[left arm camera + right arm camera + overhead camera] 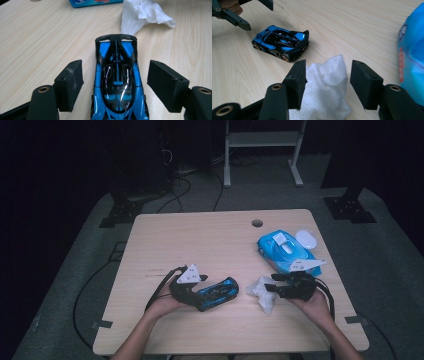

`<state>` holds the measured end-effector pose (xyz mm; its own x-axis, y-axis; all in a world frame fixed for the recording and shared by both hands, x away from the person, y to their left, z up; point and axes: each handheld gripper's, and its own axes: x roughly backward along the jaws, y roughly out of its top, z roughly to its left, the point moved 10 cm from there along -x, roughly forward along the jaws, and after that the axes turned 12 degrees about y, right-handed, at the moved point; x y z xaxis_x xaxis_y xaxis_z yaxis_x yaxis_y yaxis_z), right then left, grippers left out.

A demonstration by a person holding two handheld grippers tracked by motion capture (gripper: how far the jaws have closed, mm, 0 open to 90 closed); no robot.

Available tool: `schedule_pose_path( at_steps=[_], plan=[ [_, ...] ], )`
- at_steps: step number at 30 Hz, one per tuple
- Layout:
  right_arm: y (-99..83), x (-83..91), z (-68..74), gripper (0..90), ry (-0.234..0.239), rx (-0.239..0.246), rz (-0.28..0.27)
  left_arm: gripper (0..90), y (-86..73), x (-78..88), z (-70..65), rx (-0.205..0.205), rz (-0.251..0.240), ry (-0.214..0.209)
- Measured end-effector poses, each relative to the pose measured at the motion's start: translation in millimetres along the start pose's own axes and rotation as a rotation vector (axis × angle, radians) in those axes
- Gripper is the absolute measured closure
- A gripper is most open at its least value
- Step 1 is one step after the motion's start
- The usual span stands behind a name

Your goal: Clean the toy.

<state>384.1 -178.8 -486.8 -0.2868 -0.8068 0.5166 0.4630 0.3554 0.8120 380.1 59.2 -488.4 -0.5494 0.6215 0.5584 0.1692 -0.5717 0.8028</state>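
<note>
Crumpled tissue lies between the spread right gripper, untouched.

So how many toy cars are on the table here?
1. The blue and black toy car sits on the table between the left gripper's open jaws, left of the crumpled wipe.

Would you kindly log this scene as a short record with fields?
Surface: light wooden table
Left hand-held gripper: open, jaws either side of the glossy blue-and-black toy race car, not pressing it
Right hand-held gripper: open, crumpled white paper wipe between the jaws
Far right: blue plastic wet-wipes pack, lid flipped open
</note>
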Motion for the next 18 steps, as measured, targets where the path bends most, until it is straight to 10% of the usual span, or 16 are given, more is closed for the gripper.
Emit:
schedule_pose_path(
  at_steps=[18],
  plan=[
    [-6.4,23.5,1.1,41.9,-0.006,-0.009,-0.02,26.4,0.2,12.2,10.5,0.029,-0.041,0.047]
  ],
)
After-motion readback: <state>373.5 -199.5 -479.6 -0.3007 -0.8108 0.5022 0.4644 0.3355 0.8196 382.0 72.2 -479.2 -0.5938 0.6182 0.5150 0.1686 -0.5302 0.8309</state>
